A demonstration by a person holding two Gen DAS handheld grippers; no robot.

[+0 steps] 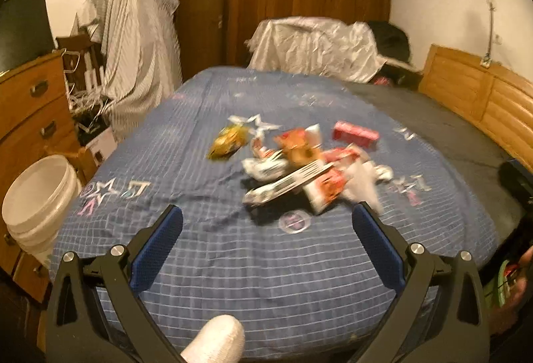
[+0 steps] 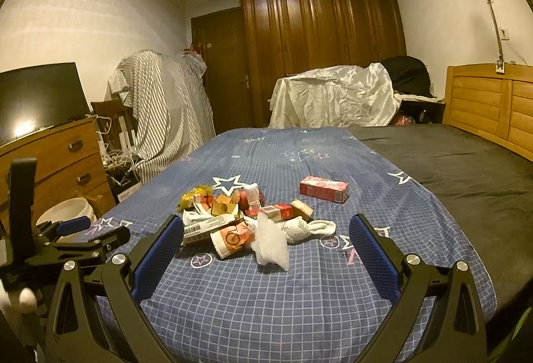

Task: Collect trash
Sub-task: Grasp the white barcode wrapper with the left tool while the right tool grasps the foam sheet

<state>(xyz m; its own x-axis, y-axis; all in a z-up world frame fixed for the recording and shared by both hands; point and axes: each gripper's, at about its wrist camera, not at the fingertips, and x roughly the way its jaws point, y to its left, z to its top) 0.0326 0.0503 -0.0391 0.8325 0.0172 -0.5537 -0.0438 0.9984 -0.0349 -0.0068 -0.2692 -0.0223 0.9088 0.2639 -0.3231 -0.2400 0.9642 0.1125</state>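
White plastic marks the bucket (image 1: 36, 196), standing off the bed's (image 2: 266, 303) left edge; that is presumably where the trash goes. A judgement: take one piece at a time from the near edge of the pile (image 2: 240, 223), coming in low so the blue pads straddle it, then carry it left. The left gripper (image 1: 266, 229) is spread wide, holding and touching nothing, short of the pile. The right gripper (image 2: 266, 239) is equally wide apart and empty, its jaws framing the bubble wrap (image 2: 271, 246) and paper cup (image 2: 233, 239) ahead.
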